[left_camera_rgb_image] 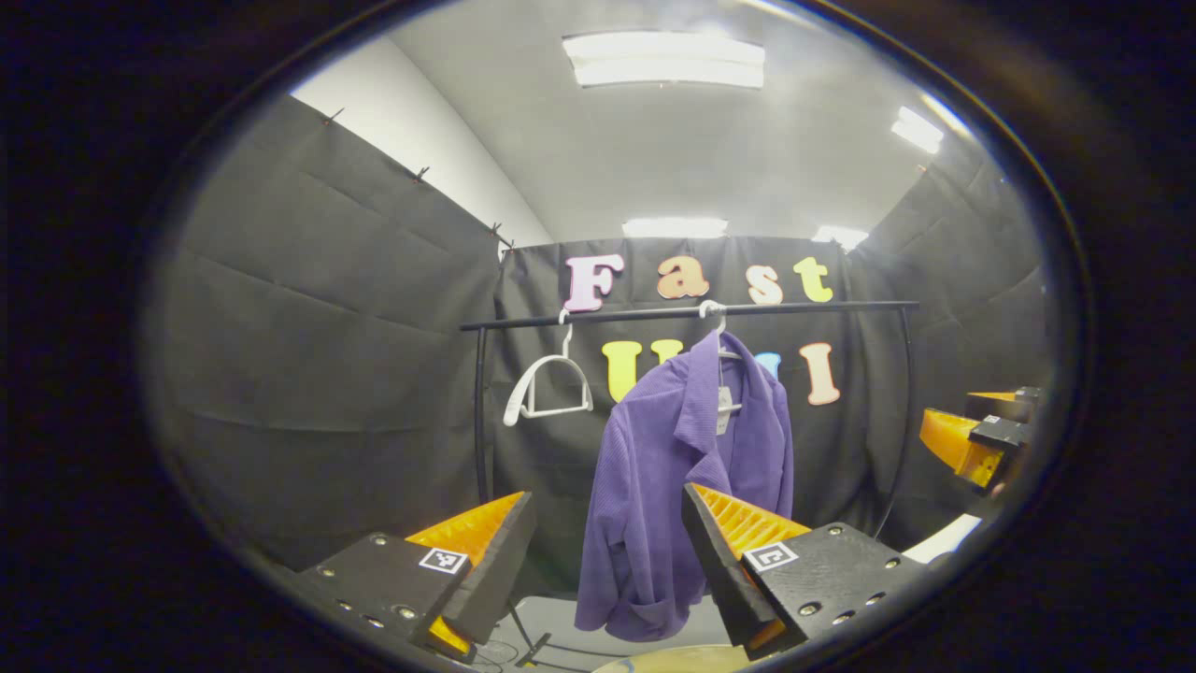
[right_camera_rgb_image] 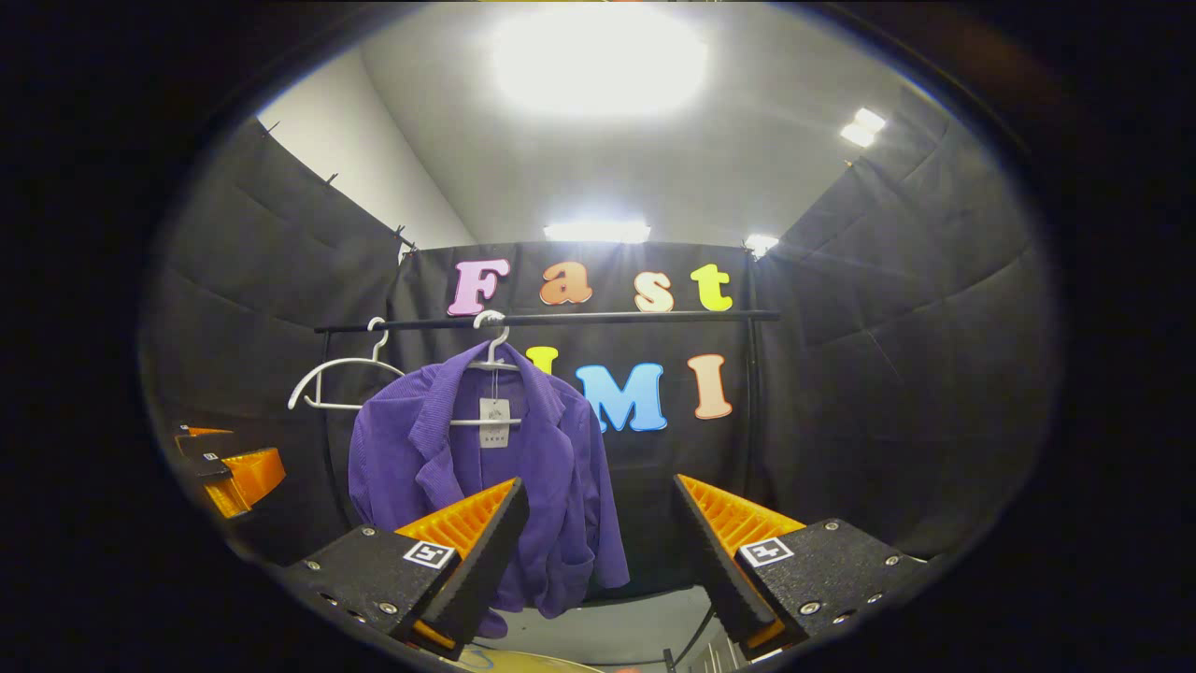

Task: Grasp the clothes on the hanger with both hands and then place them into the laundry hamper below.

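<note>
I find my left gripper (left_camera_rgb_image: pixel 607 551) with its two orange ribbed fingers (left_camera_rgb_image: pixel 472 528) spread wide apart, nothing between them. It is raised and aimed at a black metal clothes rail (left_camera_rgb_image: pixel 691 311) that spans the back of the booth. From that rail hangs a purple corduroy jacket (left_camera_rgb_image: pixel 654 486) on a white plastic hanger (left_camera_rgb_image: pixel 721 348), with a small white tag at the collar. The jacket hangs free, apart from the fingers and behind them. A second, bare white plastic hanger (left_camera_rgb_image: pixel 547 388) hangs on the same rail to the jacket's left. At the right edge of the left gripper view I see my other gripper, orange and black, held at about the same height and well apart from the jacket.

In the right gripper view my right gripper (right_camera_rgb_image: pixel 598 542) is likewise spread wide, holding nothing. The jacket (right_camera_rgb_image: pixel 486 467) hangs beyond its left finger (right_camera_rgb_image: pixel 467 523), not touching it that I can tell. The hanger (right_camera_rgb_image: pixel 492 360) and the rail (right_camera_rgb_image: pixel 561 320) are plain here, the bare hanger (right_camera_rgb_image: pixel 341 379) beside it.

A pale curved edge shows at the bottom of both views; I cannot tell what it is.
</note>
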The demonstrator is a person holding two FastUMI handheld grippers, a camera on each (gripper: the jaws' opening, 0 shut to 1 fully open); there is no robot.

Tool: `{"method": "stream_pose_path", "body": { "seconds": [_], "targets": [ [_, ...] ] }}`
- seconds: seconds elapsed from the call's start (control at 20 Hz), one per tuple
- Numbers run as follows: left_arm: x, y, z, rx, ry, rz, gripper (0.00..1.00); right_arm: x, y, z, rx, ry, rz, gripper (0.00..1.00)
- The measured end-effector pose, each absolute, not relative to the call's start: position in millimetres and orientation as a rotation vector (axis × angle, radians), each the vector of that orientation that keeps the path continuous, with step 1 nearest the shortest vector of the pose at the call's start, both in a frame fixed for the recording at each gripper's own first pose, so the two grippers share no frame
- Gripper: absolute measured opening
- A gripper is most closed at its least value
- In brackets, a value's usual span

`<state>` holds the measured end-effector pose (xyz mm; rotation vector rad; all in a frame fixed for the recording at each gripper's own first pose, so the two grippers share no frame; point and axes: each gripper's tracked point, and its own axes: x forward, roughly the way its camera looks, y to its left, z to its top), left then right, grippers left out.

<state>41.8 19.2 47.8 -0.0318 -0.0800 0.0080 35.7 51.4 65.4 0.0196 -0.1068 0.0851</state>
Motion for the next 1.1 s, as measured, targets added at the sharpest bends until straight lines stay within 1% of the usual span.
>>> {"method": "stream_pose_path", "body": {
  "seconds": [0.05, 0.2, 0.25, 0.3, 0.35, 0.4, 0.45, 0.5, 0.55, 0.6, 0.7, 0.75, 0.9, 0.95, 1.0, 1.05, 1.1],
  "targets": [
    [48, 15, 51, -0.034, -0.085, 0.005, 0.91, 43, 54, 71, 0.028, -0.120, 0.093, 0.95],
    [71, 2, 62, -0.028, -0.096, 0.001, 0.91, 70, 58, 84, 0.040, -0.147, 0.118, 0.95],
    [80, -3, 62, -0.017, -0.089, 0.003, 0.97, 79, 60, 86, 0.044, -0.150, 0.127, 0.95],
    [88, -8, 64, -0.007, -0.083, 0.003, 0.91, 89, 61, 88, 0.051, -0.151, 0.135, 0.95],
    [96, -15, 67, -0.003, -0.085, -0.001, 0.97, 99, 62, 88, 0.057, -0.150, 0.142, 0.95],
    [105, -21, 70, -0.002, -0.089, -0.003, 0.84, 108, 63, 89, 0.063, -0.149, 0.151, 0.95],
    [113, -27, 71, -0.002, -0.093, -0.005, 0.84, 118, 64, 88, 0.066, -0.146, 0.160, 0.95],
    [120, -33, 72, -0.002, -0.093, -0.005, 0.91, 128, 66, 88, 0.065, -0.143, 0.172, 0.95],
    [128, -40, 70, -0.005, -0.092, -0.006, 0.91, 137, 69, 88, 0.063, -0.140, 0.188, 0.95],
    [136, -45, 70, -0.013, -0.089, -0.008, 0.84, 147, 71, 88, 0.061, -0.141, 0.201, 0.95],
    [151, -59, 67, -0.039, -0.083, -0.019, 0.84, 165, 73, 88, 0.069, -0.140, 0.218, 0.95],
    [158, -65, 66, -0.049, -0.083, -0.025, 0.91, 174, 77, 86, 0.082, -0.136, 0.230, 0.95],
    [180, -77, 61, -0.045, -0.076, -0.030, 0.86, 201, 89, 78, 0.116, -0.110, 0.270, 0.95],
    [187, -81, 57, -0.046, -0.071, -0.030, 0.91, 210, 91, 74, 0.123, -0.095, 0.275, 0.95],
    [194, -84, 55, -0.050, -0.064, -0.030, 0.91, 219, 94, 68, 0.132, -0.075, 0.284, 0.95],
    [202, -85, 50, -0.054, -0.058, -0.028, 0.97, 227, 100, 62, 0.145, -0.052, 0.297, 0.94],
    [210, -87, 47, -0.057, -0.053, -0.029, 0.91, 234, 107, 56, 0.159, -0.033, 0.320, 0.94]
  ]
}}
